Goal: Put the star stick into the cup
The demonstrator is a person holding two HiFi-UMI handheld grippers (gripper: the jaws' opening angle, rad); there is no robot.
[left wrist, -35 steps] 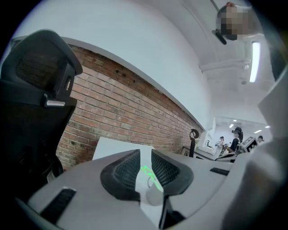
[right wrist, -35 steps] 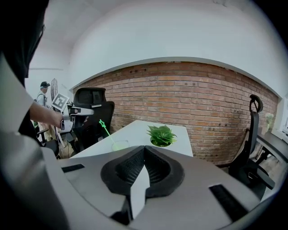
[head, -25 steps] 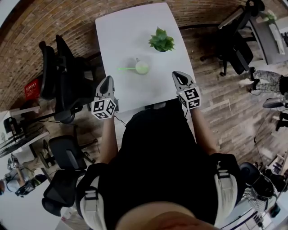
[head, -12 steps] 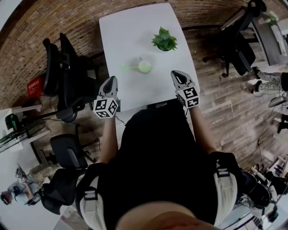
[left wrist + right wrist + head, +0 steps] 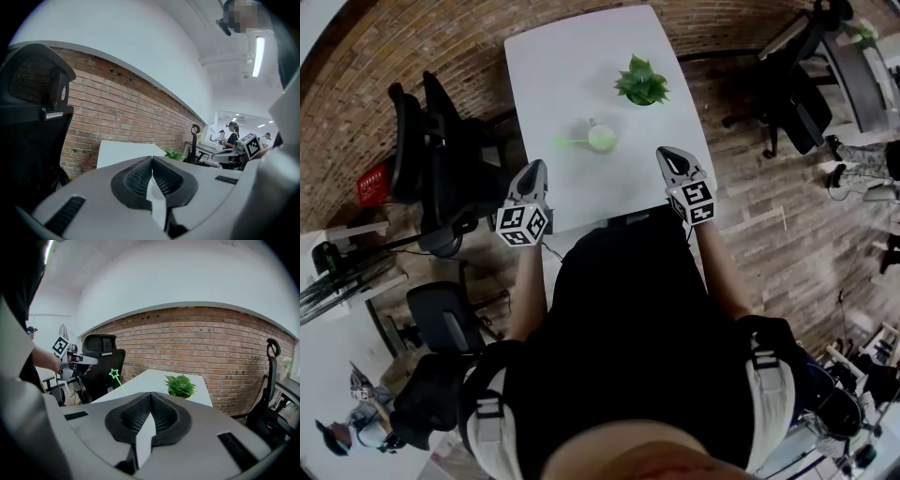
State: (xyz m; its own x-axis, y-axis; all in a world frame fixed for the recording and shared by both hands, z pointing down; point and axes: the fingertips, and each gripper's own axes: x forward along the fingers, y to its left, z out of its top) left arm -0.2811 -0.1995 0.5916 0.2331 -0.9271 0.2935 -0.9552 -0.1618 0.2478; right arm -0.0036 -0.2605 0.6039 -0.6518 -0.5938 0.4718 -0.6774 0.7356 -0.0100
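White table (image 5: 553,56) stretches away from us toward 12 o'clock, and near its middle stands the cup (image 5: 600,138). The green star stick (image 5: 567,142) sits in the cup and leans out toward 9 o'clock. In the right gripper view its star end is raised clear of the tabletop. A small potted plant (image 5: 642,82) stands at 1 o'clock from the cup, apart from it.

We hold the left gripper (image 5: 534,167) at about 8 o'clock from the cup, over the table's near left edge. Its jaws are pressed together with nothing between them. Our right gripper (image 5: 664,152) hangs at about 4 o'clock from the cup, and its jaws are likewise closed tight and empty. Neither touches the cup or the stick.
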